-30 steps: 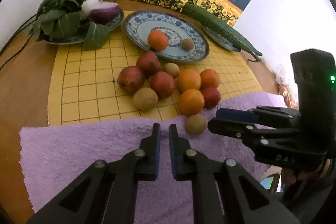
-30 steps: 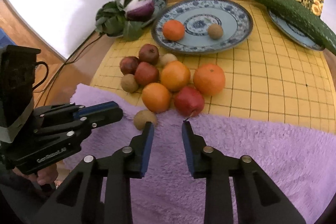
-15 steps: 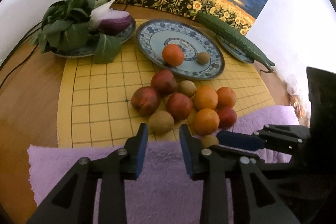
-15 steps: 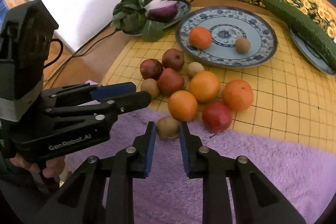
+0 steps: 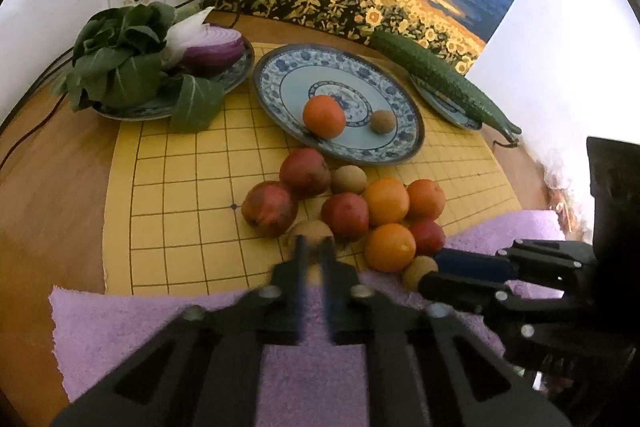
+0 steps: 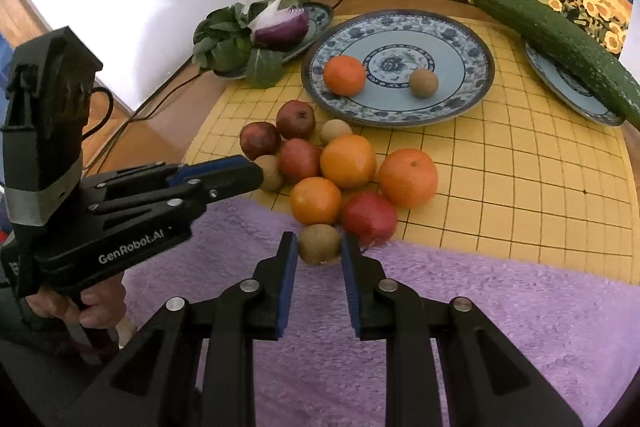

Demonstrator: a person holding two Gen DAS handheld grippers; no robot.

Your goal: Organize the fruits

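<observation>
The right gripper [image 6: 319, 241], low in the middle of its view, has just been closing, and its blue pads seem to press both sides of a small brown fruit [image 6: 318, 247] at the edge of the purple towel [image 6: 500, 311]. A straight lift would keep it from knocking the red fruit [image 6: 370, 217] that touches it; then it can go to the blue patterned plate [image 6: 474, 83] in the upper middle, beside the fruit already there. The left gripper [image 5: 312, 247] has just closed, with nothing between its jaws, its tips at another brown fruit [image 5: 311, 229]. Its body reads "GenRobot.AI".
</observation>
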